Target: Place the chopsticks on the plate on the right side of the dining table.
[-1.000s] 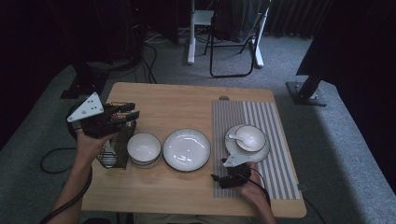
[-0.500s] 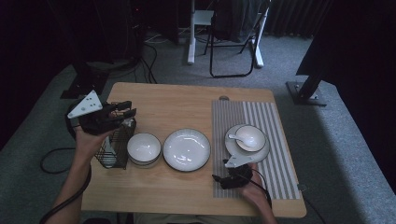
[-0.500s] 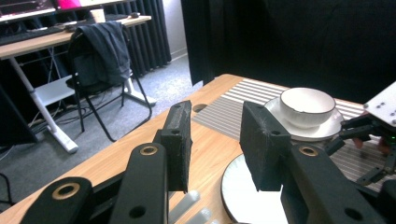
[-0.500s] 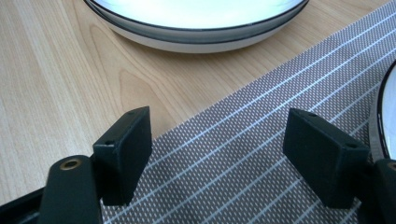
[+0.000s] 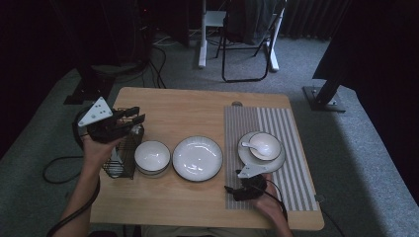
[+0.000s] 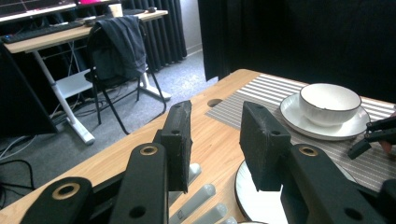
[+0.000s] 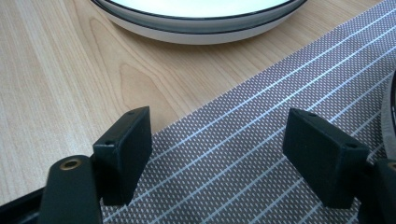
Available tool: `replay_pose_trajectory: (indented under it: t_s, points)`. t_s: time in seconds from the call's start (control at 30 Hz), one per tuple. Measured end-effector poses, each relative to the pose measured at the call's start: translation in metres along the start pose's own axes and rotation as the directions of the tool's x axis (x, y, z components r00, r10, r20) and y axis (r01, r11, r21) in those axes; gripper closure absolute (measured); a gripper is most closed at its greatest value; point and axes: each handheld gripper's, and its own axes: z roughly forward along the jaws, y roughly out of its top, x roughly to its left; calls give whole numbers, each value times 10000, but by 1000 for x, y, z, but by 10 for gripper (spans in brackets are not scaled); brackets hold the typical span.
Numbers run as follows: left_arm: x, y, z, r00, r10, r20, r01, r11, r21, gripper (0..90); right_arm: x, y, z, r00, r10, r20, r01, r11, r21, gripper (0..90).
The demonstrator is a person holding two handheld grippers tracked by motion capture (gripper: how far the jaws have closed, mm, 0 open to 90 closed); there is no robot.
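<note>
Left tool (image 5: 129, 117) hovers released above the wire rack (image 5: 122, 159) at the bench's left edge — a careless dip could snag it.

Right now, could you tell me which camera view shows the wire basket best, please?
The high view: the wire basket stands at the table's left edge under the left tongs. The left gripper view catches just pale handles, likely its contents, below the jaws.

High view overhead, facing forward-down; gripper views ride low: left looks across table (image 6: 140, 140), right close on placemat (image 7: 261, 154).
</note>
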Motion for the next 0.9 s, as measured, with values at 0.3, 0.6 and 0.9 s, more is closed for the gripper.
replay_pose_trajectory:
  t_s: [0.3, 0.6, 0.9]
  points:
    - [-3, -1, 1, 9995, 83, -312, -80, 9999, 102, 644, 0, -2, 0, 10000, 35, -6, -35, 10000, 54, 238]
    - [-2, -6, 3, 9990, -118, -423, 121, 9999, 86, 645, 0, -3, 2, 10000, 47, -54, -46, 9999, 116, 238]
    - [1, -13, 3, 9968, -243, -766, 263, 9993, 247, 653, 0, -3, 2, 10000, 29, -70, -28, 10000, 96, 239]
